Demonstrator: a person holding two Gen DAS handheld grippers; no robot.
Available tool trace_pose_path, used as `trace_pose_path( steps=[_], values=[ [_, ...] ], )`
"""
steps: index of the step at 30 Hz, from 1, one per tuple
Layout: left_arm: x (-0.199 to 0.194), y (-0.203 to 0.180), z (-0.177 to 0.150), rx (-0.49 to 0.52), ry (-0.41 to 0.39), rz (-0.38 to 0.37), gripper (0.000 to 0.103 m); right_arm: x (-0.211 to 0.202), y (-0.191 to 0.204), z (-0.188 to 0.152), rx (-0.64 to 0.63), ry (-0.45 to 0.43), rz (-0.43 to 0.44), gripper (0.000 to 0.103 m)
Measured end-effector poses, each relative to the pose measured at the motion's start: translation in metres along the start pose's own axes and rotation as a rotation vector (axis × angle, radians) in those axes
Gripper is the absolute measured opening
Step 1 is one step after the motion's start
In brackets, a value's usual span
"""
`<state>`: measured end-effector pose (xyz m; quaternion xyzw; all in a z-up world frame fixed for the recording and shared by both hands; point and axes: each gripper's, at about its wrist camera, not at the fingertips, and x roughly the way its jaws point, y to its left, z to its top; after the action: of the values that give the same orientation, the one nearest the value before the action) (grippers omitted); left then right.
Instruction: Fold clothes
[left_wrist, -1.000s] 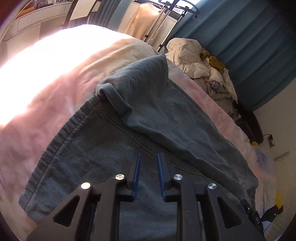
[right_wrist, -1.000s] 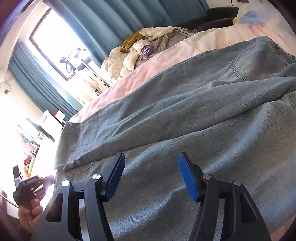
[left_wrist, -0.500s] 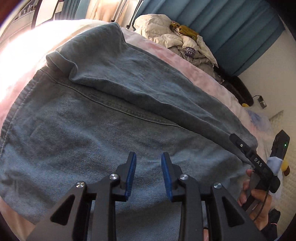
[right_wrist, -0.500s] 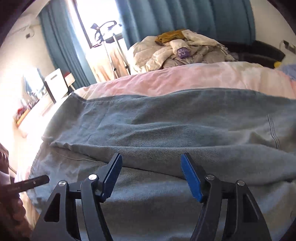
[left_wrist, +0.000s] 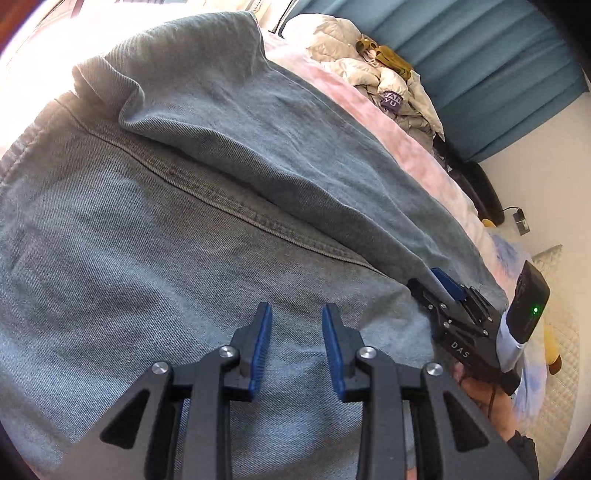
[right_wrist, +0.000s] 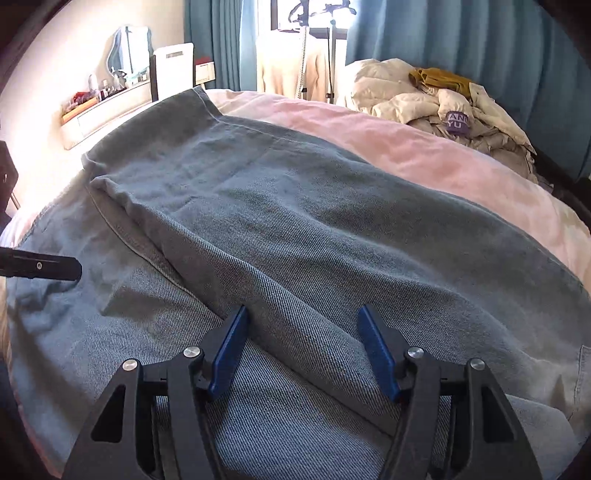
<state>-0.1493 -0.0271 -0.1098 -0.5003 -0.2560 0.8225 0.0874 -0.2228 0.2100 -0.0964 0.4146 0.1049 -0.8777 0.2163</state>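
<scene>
A pair of blue-grey jeans (left_wrist: 155, 258) lies spread on a pink bed, one leg folded over the other along a stitched seam; it also fills the right wrist view (right_wrist: 314, 229). My left gripper (left_wrist: 296, 317) is open with a narrow gap, empty, just above the lower leg. My right gripper (right_wrist: 302, 321) is open wide and empty, its jaws either side of the folded edge of the upper leg. The right gripper also shows at the right of the left wrist view (left_wrist: 448, 286). The left gripper's tip shows at the left edge of the right wrist view (right_wrist: 55, 267).
The pink duvet (right_wrist: 388, 147) covers the bed. A heap of cream clothes and a quilt (right_wrist: 443, 107) lies at the far end. Teal curtains (left_wrist: 498, 66), a garment rack (right_wrist: 325, 44) and a shelf with small items (right_wrist: 96, 99) stand beyond.
Both grippers have moved in closer over the jeans. The left jaws have opened slightly from nearly shut. The right gripper has swung round to face the folded edge.
</scene>
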Motion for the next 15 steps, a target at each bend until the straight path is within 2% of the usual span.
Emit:
trace_pose_path(
  steps=[2,4,7,11,15],
  values=[
    [0.001,-0.002,-0.001,0.004,0.004,0.001,0.029,0.002,0.004,0.0,-0.005,0.009,-0.011,0.049],
    [0.0,-0.002,-0.003,0.004,0.007,-0.001,0.029,0.0,0.008,0.001,-0.015,0.013,-0.037,0.031],
    [-0.004,-0.001,-0.004,0.0,0.003,0.002,0.029,-0.009,0.011,0.006,-0.011,0.016,-0.065,0.01],
    [-0.011,0.005,-0.001,-0.005,-0.009,0.012,0.029,-0.028,0.006,0.009,0.057,0.014,-0.062,0.007],
    [-0.013,0.007,-0.002,-0.008,-0.012,0.021,0.029,-0.031,0.001,-0.003,0.082,0.092,-0.082,0.007]
  ],
)
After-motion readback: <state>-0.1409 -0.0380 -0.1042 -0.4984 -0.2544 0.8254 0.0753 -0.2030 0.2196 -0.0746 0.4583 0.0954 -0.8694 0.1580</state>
